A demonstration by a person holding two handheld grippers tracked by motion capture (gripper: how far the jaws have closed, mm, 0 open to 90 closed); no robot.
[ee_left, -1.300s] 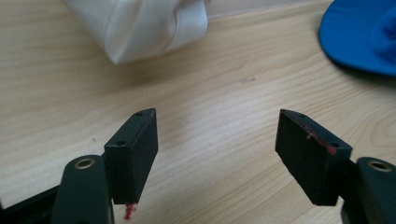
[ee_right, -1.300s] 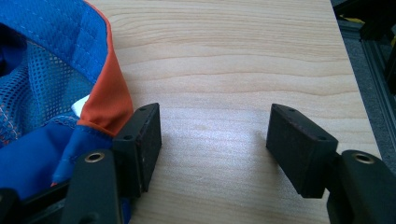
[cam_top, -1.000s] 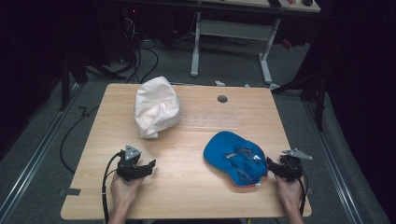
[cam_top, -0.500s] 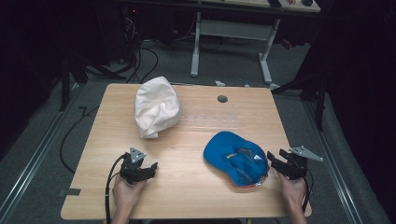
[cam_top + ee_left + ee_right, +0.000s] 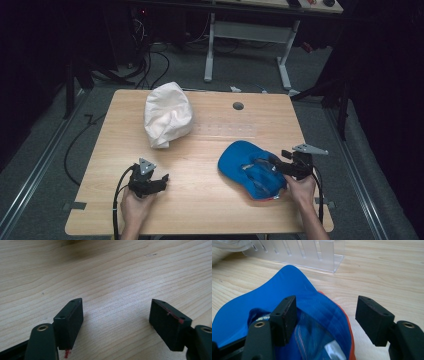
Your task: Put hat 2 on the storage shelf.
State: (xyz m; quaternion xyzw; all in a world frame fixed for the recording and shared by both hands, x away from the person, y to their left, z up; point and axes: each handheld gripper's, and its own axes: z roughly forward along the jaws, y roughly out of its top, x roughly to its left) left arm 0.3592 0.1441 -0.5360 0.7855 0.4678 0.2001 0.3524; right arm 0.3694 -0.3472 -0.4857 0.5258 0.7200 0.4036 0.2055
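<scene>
A blue cap [image 5: 245,162] lies upside down at the table's right front, its inside and orange-edged brim [image 5: 329,312] facing up. My right gripper [image 5: 276,165] hovers at its right edge. Its jaws have just been opening and now stand wide. One jaw hangs over the cap's lining, the brim edge lies below the gap, and neither pad presses on it [image 5: 327,312]. My left gripper [image 5: 161,181] rests at the left front, open over bare wood [image 5: 116,312]. A white crumpled fabric cap [image 5: 167,120] sits at the back left.
A clear plastic slotted rack [image 5: 294,252] stands on the wooden table [image 5: 200,200] just beyond the blue cap, faint in the high view [image 5: 225,129]. A cable hole [image 5: 238,106] is near the back edge. Cables trail from both grippers.
My right gripper has lifted and drawn slightly away from the cap's edge, and its jaws have spread wider. The blue cap stays on the table. The left gripper has not moved.
</scene>
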